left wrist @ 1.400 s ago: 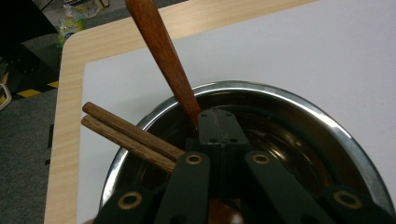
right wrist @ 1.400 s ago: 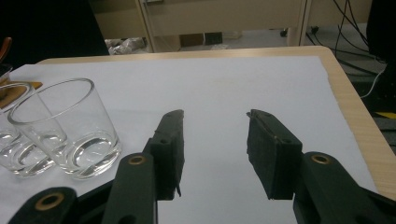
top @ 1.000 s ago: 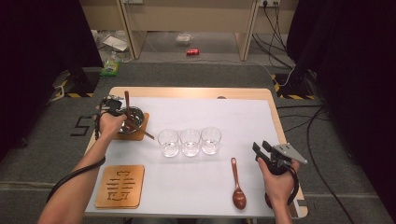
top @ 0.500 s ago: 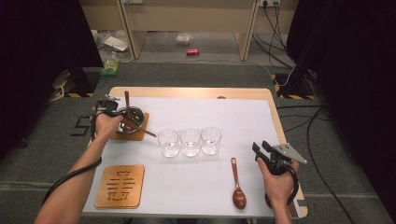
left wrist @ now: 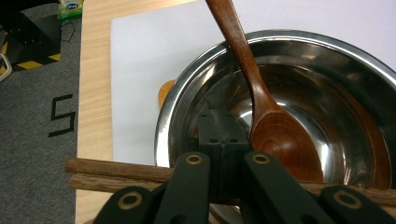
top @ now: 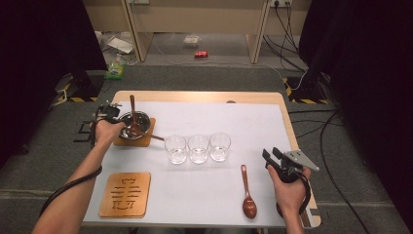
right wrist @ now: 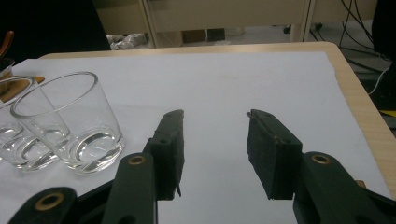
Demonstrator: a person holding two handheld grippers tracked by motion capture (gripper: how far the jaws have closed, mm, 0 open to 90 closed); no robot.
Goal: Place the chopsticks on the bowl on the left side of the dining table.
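Observation:
A steel bowl (top: pixel 138 123) (left wrist: pixel 327 88) stands on a wooden coaster (top: pixel 146 141) at the table's left. A wooden spoon (top: pixel 132 108) (left wrist: pixel 261 107) leans in it, and chopsticks (top: pixel 152 136) (left wrist: pixel 116 171) lie across its rim. My left gripper (top: pixel 117 117) (left wrist: pixel 217 126) is shut, its jaws together over the bowl's near rim and above the chopsticks; I see nothing between the pads. My right gripper (top: pixel 270 155) (right wrist: pixel 215 126) hovers open above bare white paper near the table's right edge, with nothing between its jaws.
Three glasses (top: pixel 198 147) stand in a row mid-table; the nearest glass (right wrist: pixel 70 121) is left of my right jaws. A second wooden spoon (top: pixel 247 192) lies just left of my right hand. A carved wooden coaster (top: pixel 125 194) sits front left.
My left hand has shifted slightly left, away from the bowl's middle. The right hand and its open jaws have kept still.

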